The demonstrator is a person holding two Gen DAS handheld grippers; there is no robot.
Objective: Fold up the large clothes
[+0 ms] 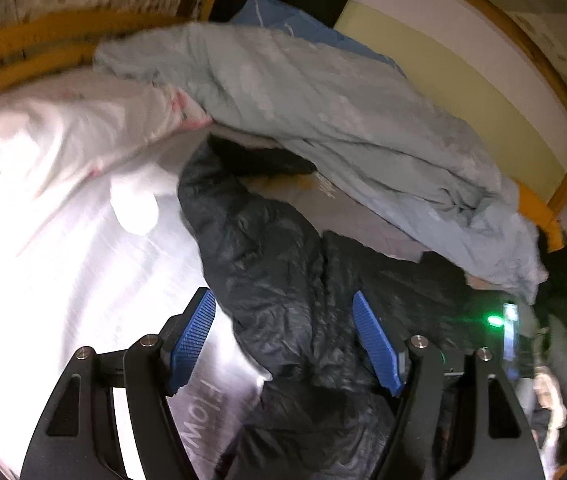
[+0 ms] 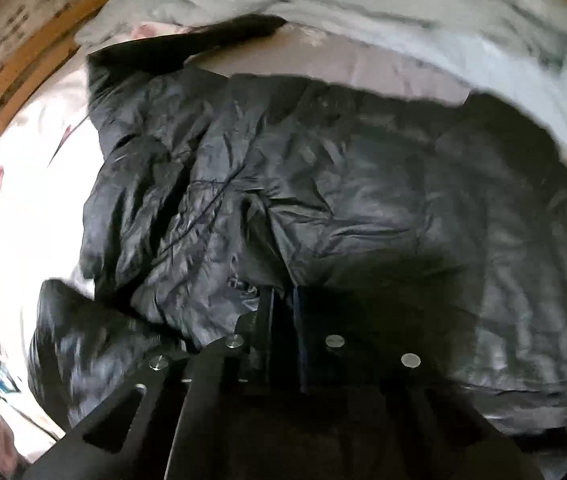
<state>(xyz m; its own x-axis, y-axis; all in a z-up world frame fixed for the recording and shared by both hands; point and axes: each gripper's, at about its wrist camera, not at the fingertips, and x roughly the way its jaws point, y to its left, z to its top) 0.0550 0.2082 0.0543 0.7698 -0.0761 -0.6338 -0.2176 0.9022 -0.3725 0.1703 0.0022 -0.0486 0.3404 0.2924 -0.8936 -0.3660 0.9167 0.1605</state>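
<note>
Two grippers work a black puffer jacket [image 2: 323,200] that lies crumpled on the bed, between a white quilt [image 1: 63,240] on one side and a pale blue-grey duvet [image 1: 343,120] heaped behind it. Judging by the bunched sleeve and uneven folds, the fold is at an early stage. The right gripper [image 2: 283,304] has its jaws pressed together on a pinch of the jacket's edge, though the shadow there makes the hold hard to confirm. The left gripper [image 1: 287,340] hovers with its blue ribbed pads [image 1: 195,340] spread wide, nothing between them. Next it probably needs to take a matching edge so the body can be pulled flat. The shell is slick, glossy, finely wrinkled nylon, puffy and likely to slip
</note>
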